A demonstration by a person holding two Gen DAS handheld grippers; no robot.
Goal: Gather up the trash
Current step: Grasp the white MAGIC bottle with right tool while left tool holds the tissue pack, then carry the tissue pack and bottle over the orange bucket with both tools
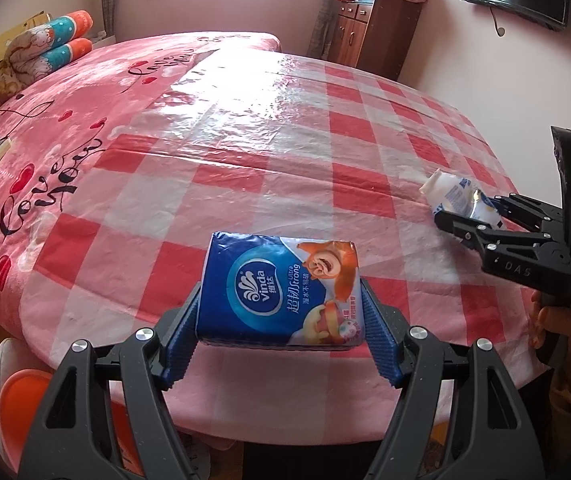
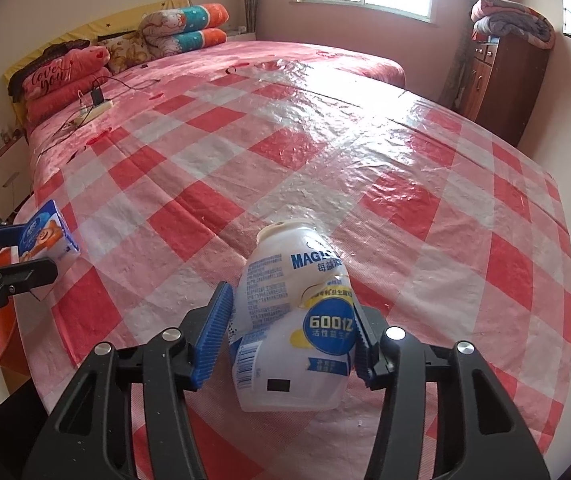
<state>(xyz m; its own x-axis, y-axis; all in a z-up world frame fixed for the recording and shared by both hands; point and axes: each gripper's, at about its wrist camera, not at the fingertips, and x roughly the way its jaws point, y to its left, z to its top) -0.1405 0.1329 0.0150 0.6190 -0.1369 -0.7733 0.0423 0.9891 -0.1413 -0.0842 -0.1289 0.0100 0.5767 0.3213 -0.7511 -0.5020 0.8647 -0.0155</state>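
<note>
Here: left gripper [image 1: 279, 316], blue ribbed pads [image 1: 183, 332] pressed on both sides of the blue tissue pack [image 1: 281, 288], which it holds at the near edge of the checked plastic sheet [image 1: 285, 152]. Right gripper [image 2: 291, 338] clamps a crumpled white bottle [image 2: 293, 320], base toward the camera, over the same sheet, to the right of the pack. Sheet covers the foot of a pink bed [image 2: 213, 64]; dark cabinet [image 2: 501, 80] beyond the sheet's far right corner.

Both hand-held grippers [image 1: 281, 320] [image 2: 291, 336] clamped (pads inward)
</note>
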